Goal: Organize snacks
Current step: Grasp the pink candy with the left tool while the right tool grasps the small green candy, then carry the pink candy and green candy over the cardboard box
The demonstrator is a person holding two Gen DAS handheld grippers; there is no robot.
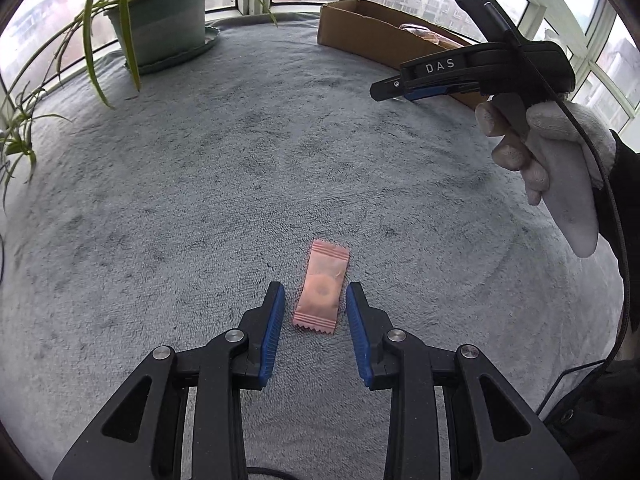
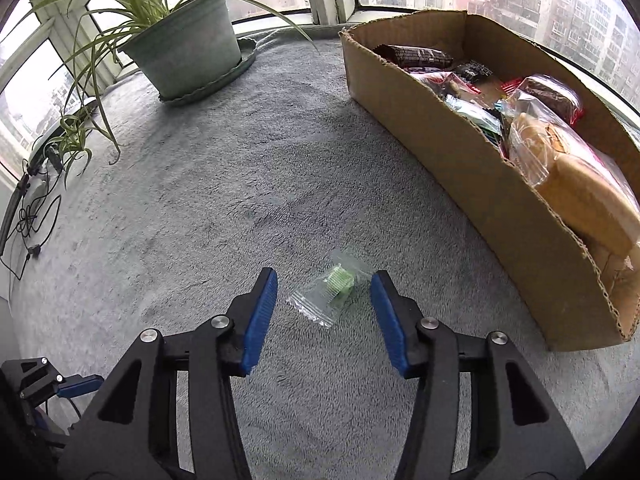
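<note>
Grey blanket (image 2: 280,140) covers surface. Cardboard box (image 2: 460,148) at right, full of snacks. Left gripper (image 1: 314,304) open, pink packet (image 1: 322,288) lies flat between pads, not pressed. Right gripper (image 2: 324,292) open, clear packet with green candy (image 2: 332,288) between fingers, untouched.
</note>
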